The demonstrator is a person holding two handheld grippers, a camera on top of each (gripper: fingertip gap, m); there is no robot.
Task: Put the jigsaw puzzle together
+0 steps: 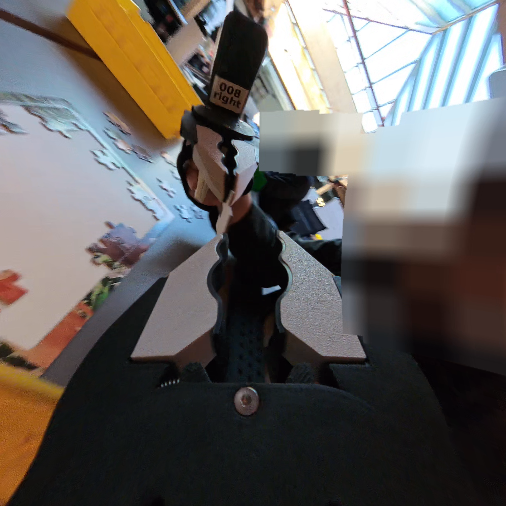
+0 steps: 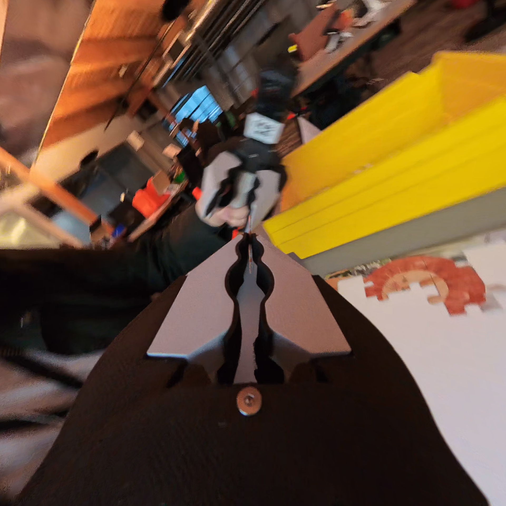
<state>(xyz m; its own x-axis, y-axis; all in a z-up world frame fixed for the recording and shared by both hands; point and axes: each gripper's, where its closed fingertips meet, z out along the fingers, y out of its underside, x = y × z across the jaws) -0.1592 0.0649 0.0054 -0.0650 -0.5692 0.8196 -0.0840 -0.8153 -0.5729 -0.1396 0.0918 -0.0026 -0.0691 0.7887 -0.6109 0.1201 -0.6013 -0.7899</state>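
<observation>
White board (image 2: 410,383): it lies on the table and carries the half-made jigsaw puzzle; most of its face is bare.
Yellow box (image 2: 397,175): long, it stands just beside the far edge of the board; it shows in both views (image 1: 131,57).
Joined puzzle parts: a red and orange arch-shaped patch (image 2: 427,282) sits near the board's edge by the box; other patches run along the border (image 1: 49,115).
Loose pieces (image 1: 167,187): several small ones lie scattered on the board's corner, apart from each other.
Left gripper (image 1: 250,241): lifted off the table, jaws parted by a clear gap, nothing between the fingers.
Right gripper (image 2: 249,241): jaws almost together, pinching a puzzle piece (image 1: 225,216) edge-on; from the left view the pale piece sticks out of its tips (image 1: 228,195), just in front of the left gripper's tips.
Sharpness: both views are blurred.
</observation>
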